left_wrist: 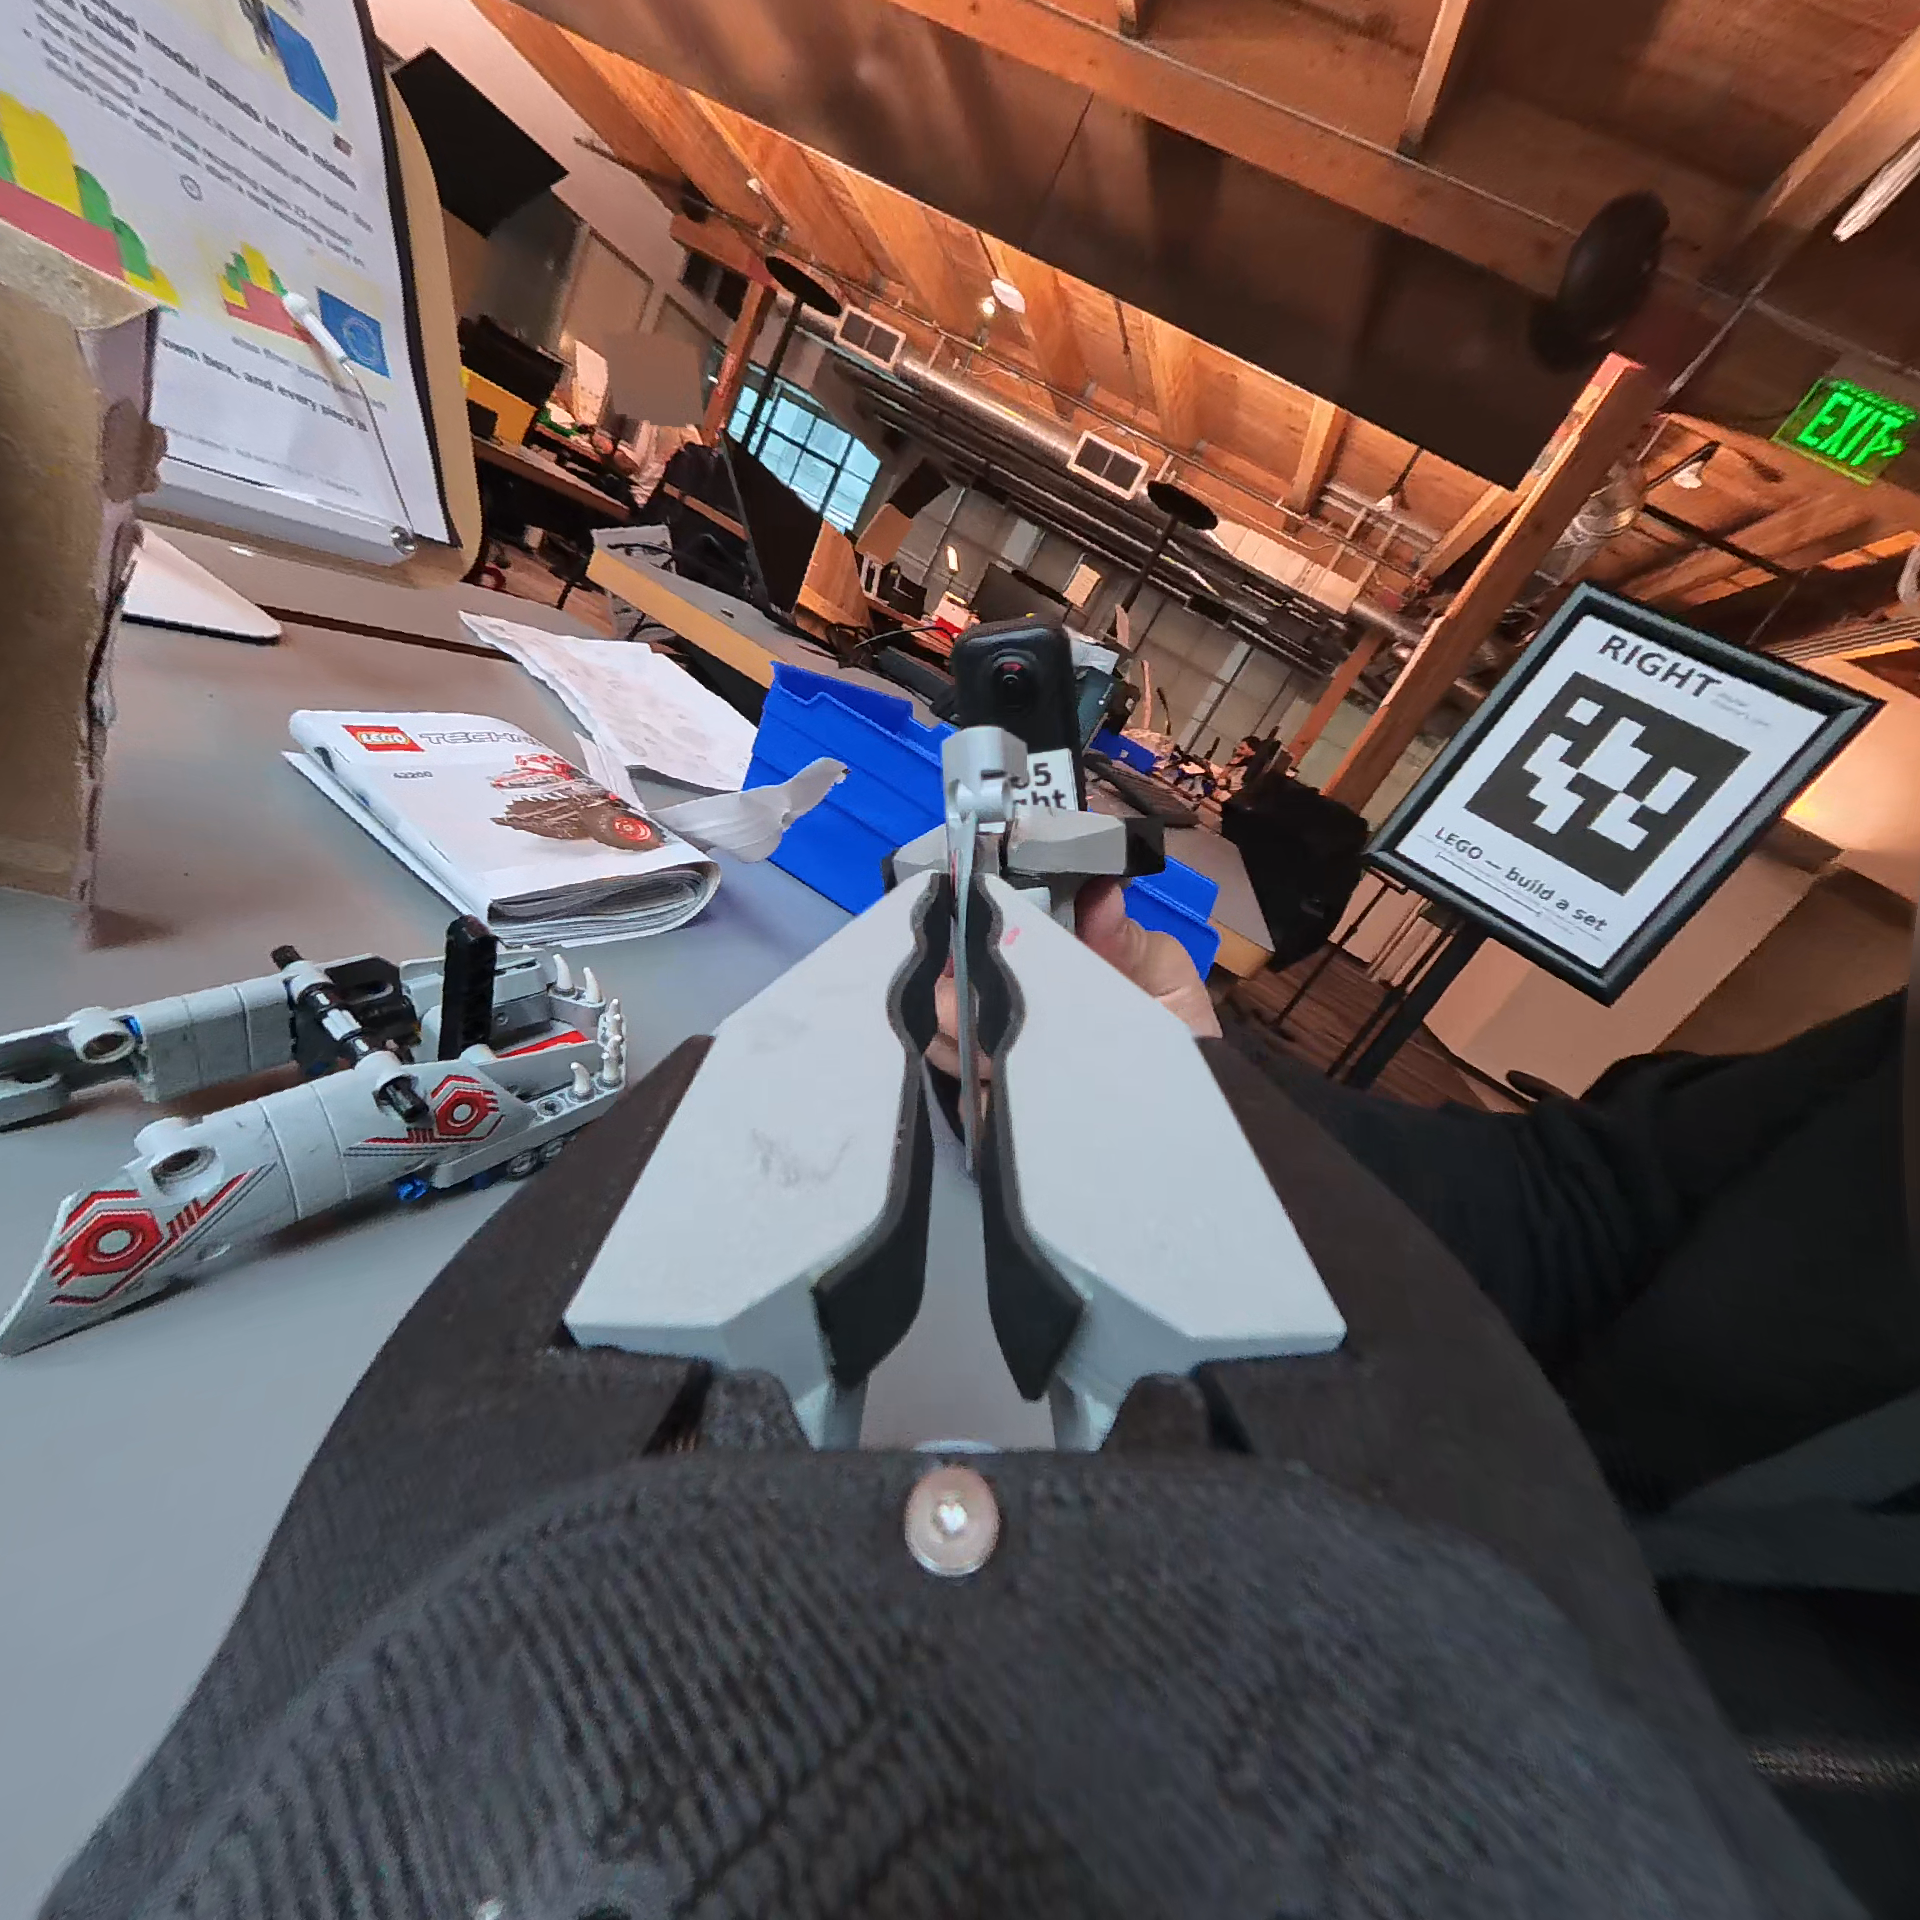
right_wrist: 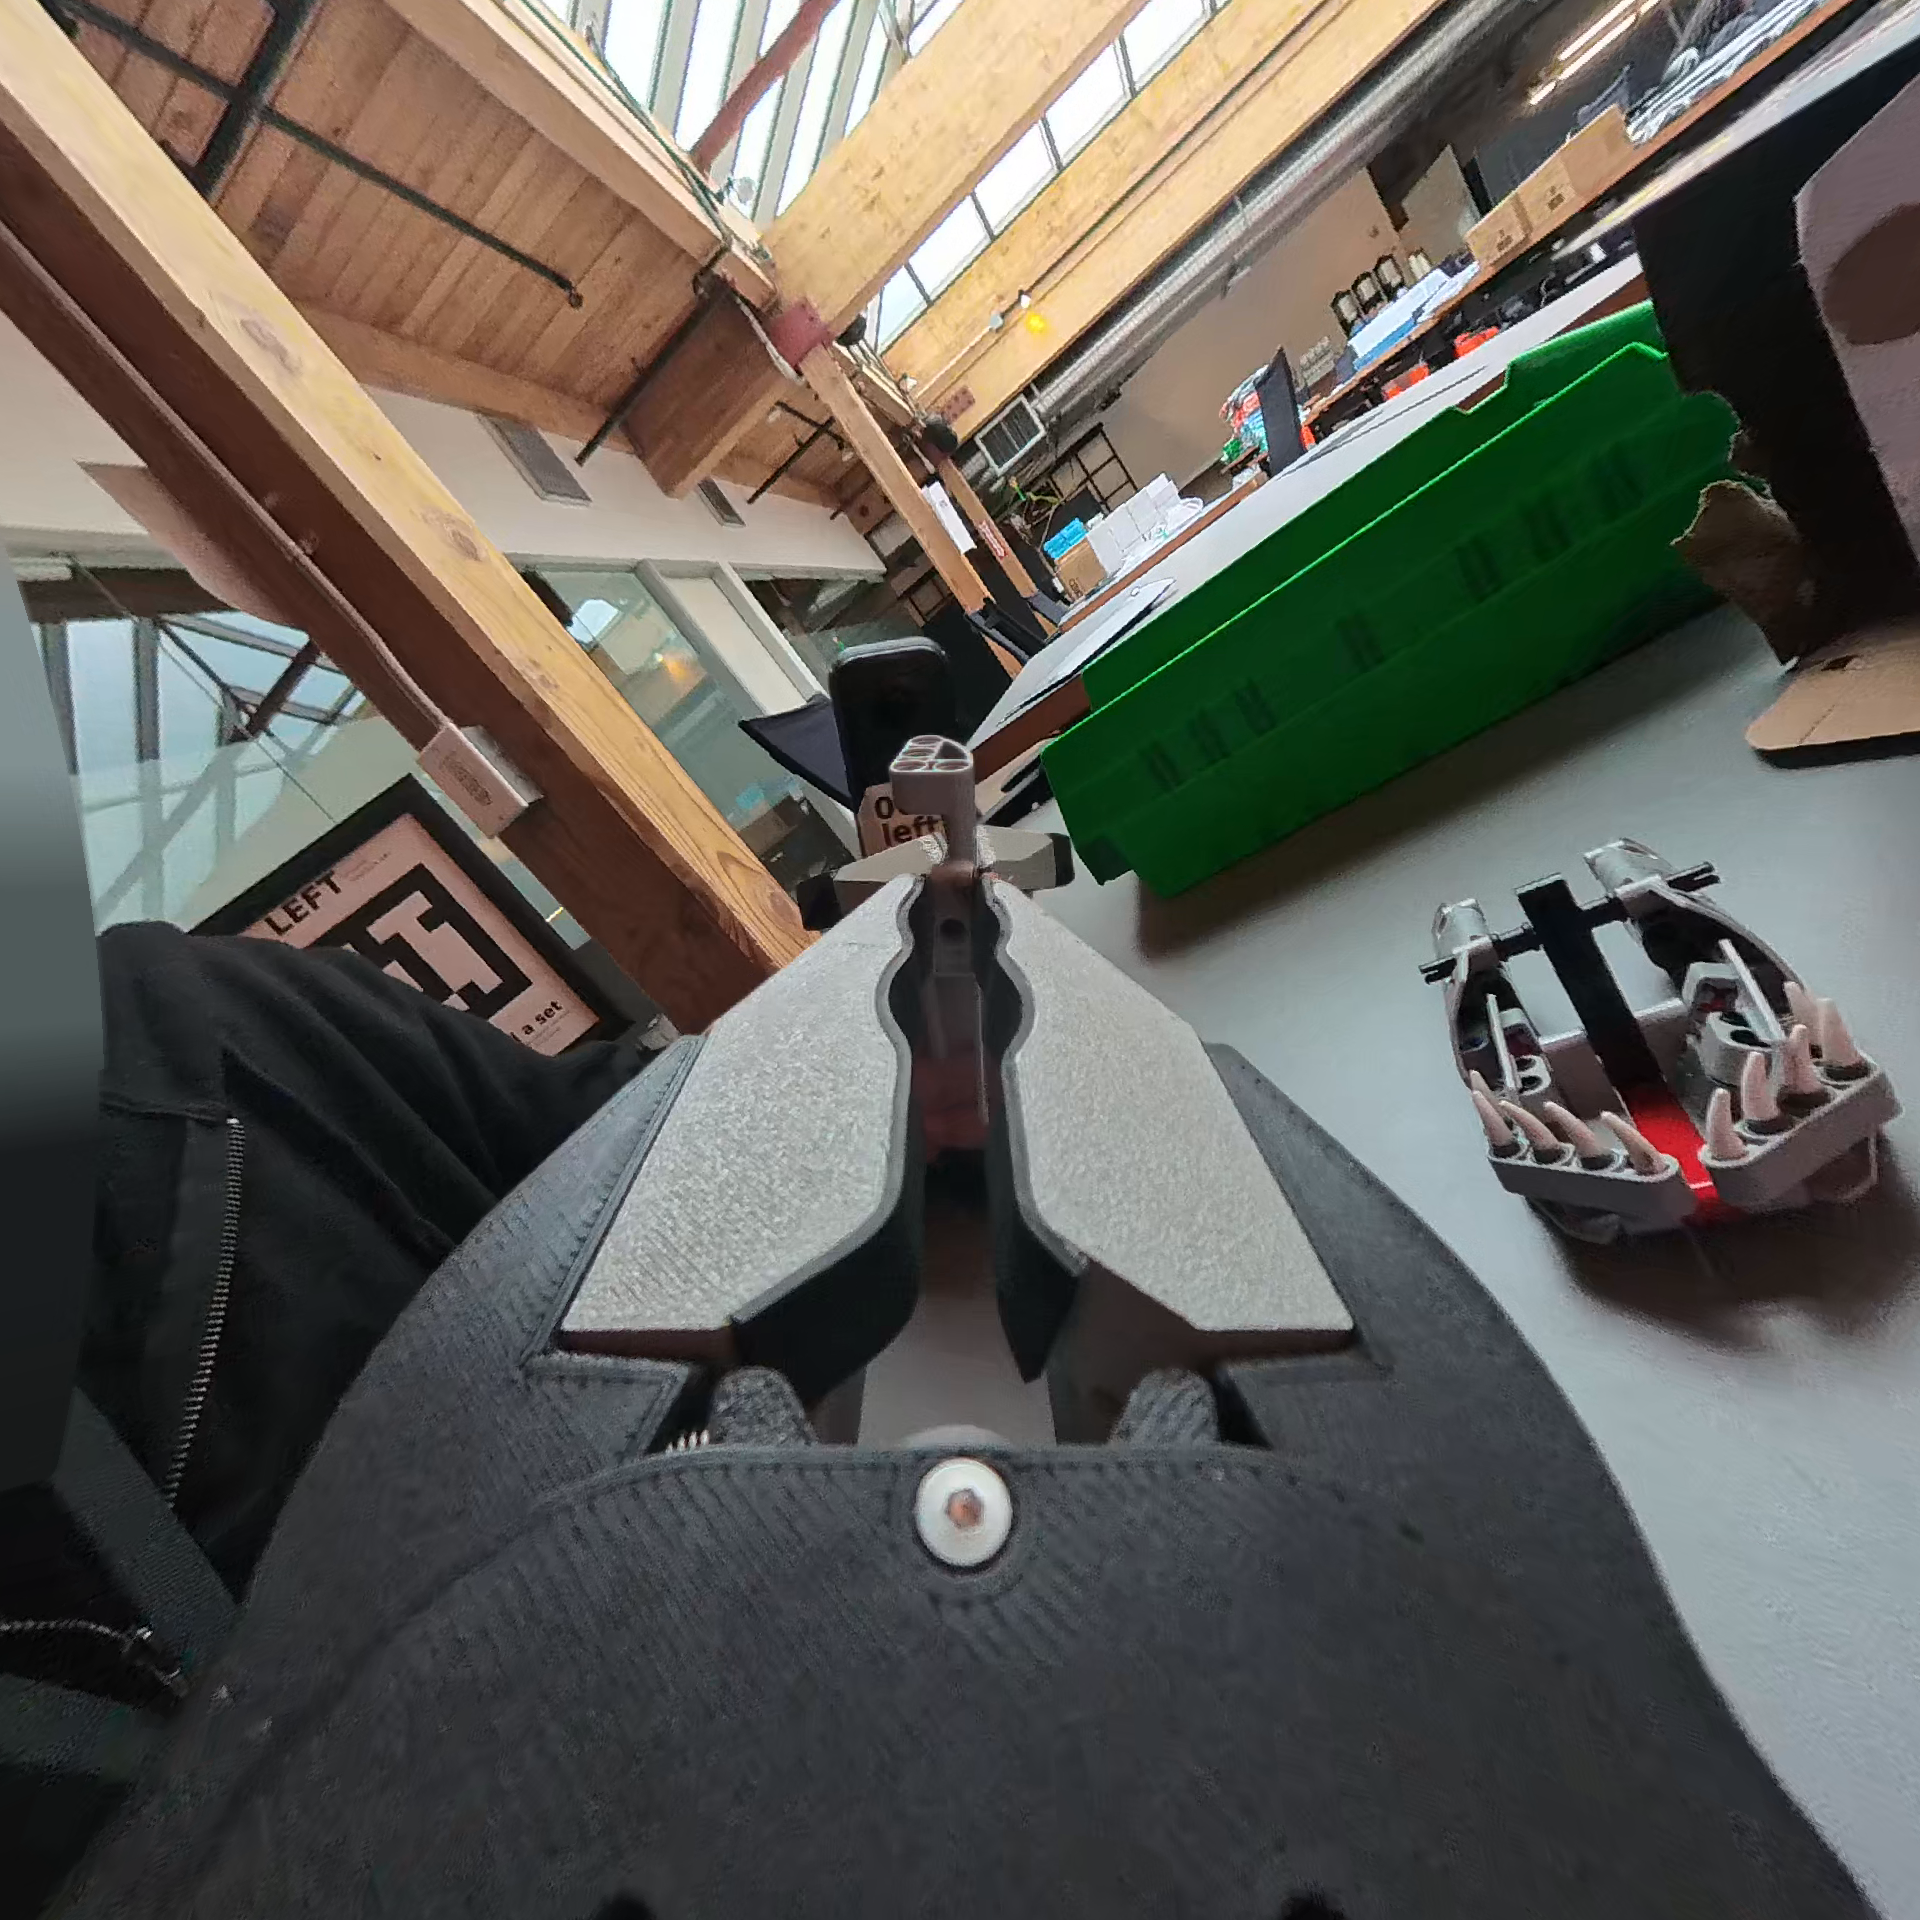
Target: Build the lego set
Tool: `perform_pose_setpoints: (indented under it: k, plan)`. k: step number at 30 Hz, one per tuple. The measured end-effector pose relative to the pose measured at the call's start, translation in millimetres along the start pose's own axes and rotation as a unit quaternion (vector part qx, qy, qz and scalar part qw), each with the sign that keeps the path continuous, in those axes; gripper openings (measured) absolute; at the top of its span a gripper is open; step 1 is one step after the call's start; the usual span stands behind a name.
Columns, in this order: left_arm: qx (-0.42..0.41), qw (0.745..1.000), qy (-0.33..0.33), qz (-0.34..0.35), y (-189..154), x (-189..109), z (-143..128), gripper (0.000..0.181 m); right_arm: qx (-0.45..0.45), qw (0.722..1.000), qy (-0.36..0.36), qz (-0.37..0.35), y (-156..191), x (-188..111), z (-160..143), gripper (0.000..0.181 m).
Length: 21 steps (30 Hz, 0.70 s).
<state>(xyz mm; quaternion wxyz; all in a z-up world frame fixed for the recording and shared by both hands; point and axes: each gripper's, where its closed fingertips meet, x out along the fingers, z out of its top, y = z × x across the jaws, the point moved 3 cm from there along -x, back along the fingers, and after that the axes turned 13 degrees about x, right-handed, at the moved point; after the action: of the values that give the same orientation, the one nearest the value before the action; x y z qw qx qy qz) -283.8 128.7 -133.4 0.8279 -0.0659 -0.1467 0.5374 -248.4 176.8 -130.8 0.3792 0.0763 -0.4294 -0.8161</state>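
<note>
My left gripper point(left_wrist: 961, 902) is shut on a thin grey Technic piece point(left_wrist: 972, 997) that runs up between its fingers and sticks out past the tips. My right gripper point(right_wrist: 951, 896) is shut on a grey Technic beam point(right_wrist: 933, 774) with holes at its top end. The two grippers face each other tip to tip above the table. The right one point(left_wrist: 1049, 844) also shows in the left wrist view, and the left one point(right_wrist: 997, 860) in the right wrist view. I cannot tell whether the two pieces are joined. The part-built grey model with red stickers and white teeth point(left_wrist: 312, 1122) point(right_wrist: 1662, 1070) lies on the table.
An instruction booklet point(left_wrist: 499, 821) and a blue bin point(left_wrist: 831, 774) lie beyond the model. A green bin point(right_wrist: 1403, 623) and a cardboard box point(right_wrist: 1818, 364) stand at the far side. A framed marker sign point(left_wrist: 1621, 790) stands off the table. A black sleeve point(left_wrist: 1558, 1195) reaches in. Left and right tips are no more than a few centimetres apart.
</note>
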Motion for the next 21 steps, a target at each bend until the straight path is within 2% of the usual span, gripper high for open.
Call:
perform_pose_setpoints:
  k: [13, 14, 15, 16, 17, 18, 19, 21]
  plan:
    - [0.020, 1.000, 0.006, 0.020, 0.0, -2.4, -0.6, 0.000, -0.004, 1.000, -0.005, -0.012, -1.3, -1.9, -1.4, 0.002]
    - [0.017, 0.999, -0.029, 0.036, 6.0, -11.6, 8.8, 0.000, 0.008, 0.999, -0.046, -0.008, -2.7, -14.8, 10.1, 0.003]
    - [-0.009, 0.995, -0.079, 0.065, 23.7, -36.5, 25.8, 0.000, 0.039, 0.991, -0.131, 0.005, -7.3, -46.5, 34.1, 0.002]
    - [-0.014, 0.989, -0.103, 0.102, 44.7, -64.3, 36.1, 0.000, 0.059, 0.982, -0.180, 0.011, -11.8, -74.6, 49.5, 0.001]
    - [-0.013, 0.987, -0.099, 0.124, 55.7, -78.6, 36.9, 0.000, 0.031, 0.988, -0.147, -0.018, -12.9, -73.4, 45.2, 0.001]
    - [-0.013, 0.990, -0.088, 0.109, 51.1, -73.4, 34.9, 0.000, -0.017, 0.995, -0.089, -0.040, -8.7, -54.7, 33.4, 0.002]
    - [0.008, 0.992, -0.078, 0.096, 41.3, -59.8, 32.5, 0.000, -0.045, 0.997, -0.049, -0.044, -4.8, -34.1, 22.6, 0.003]
    - [0.020, 0.997, -0.035, 0.065, 27.6, -33.6, 20.9, 0.000, -0.042, 0.999, -0.008, -0.026, -1.9, -7.1, 9.6, 0.003]
